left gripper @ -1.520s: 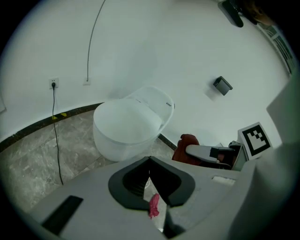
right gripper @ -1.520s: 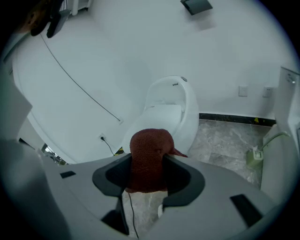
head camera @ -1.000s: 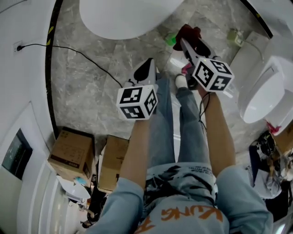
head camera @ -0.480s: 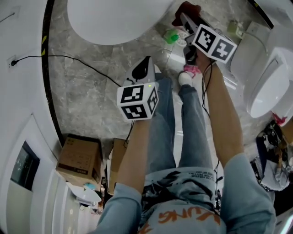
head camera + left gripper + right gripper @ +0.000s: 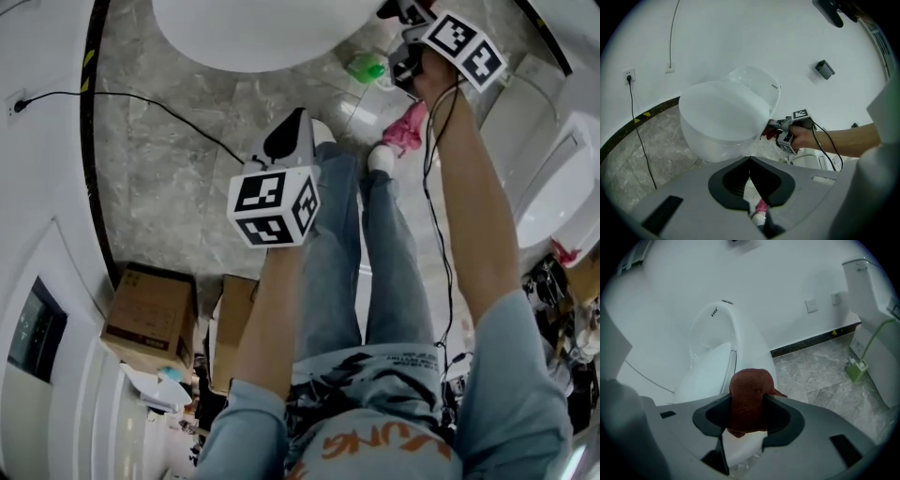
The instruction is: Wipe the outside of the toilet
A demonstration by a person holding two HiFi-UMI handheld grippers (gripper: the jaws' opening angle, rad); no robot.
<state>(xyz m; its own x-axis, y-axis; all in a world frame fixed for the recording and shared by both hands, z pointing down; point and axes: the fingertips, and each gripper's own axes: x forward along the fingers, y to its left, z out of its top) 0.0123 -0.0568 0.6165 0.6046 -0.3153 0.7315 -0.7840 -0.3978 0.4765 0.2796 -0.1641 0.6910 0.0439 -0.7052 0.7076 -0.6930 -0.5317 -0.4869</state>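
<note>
The white toilet (image 5: pixel 253 33) fills the top of the head view; its rounded bowl (image 5: pixel 719 119) stands in front of my left gripper. My right gripper (image 5: pixel 401 13) is stretched far forward at the bowl's right side, shut on a dark red cloth (image 5: pixel 749 392) that bulges out between its jaws. In the left gripper view that cloth (image 5: pixel 768 134) lies against the toilet's side, held by the right gripper (image 5: pixel 777 129). My left gripper (image 5: pixel 289 136) hangs back above the floor, its jaws closed together with nothing in them (image 5: pixel 750 161).
A second white toilet (image 5: pixel 558 192) stands at the right, and another fixture (image 5: pixel 874 310) beside a green bottle (image 5: pixel 856 371). Two cardboard boxes (image 5: pixel 150 317) sit behind on the left. A black cable (image 5: pixel 141 101) runs across the marble floor (image 5: pixel 159 187).
My right gripper has reached forward and up with the red cloth, from above the floor items to the toilet's side. The left gripper has stayed about where it was.
</note>
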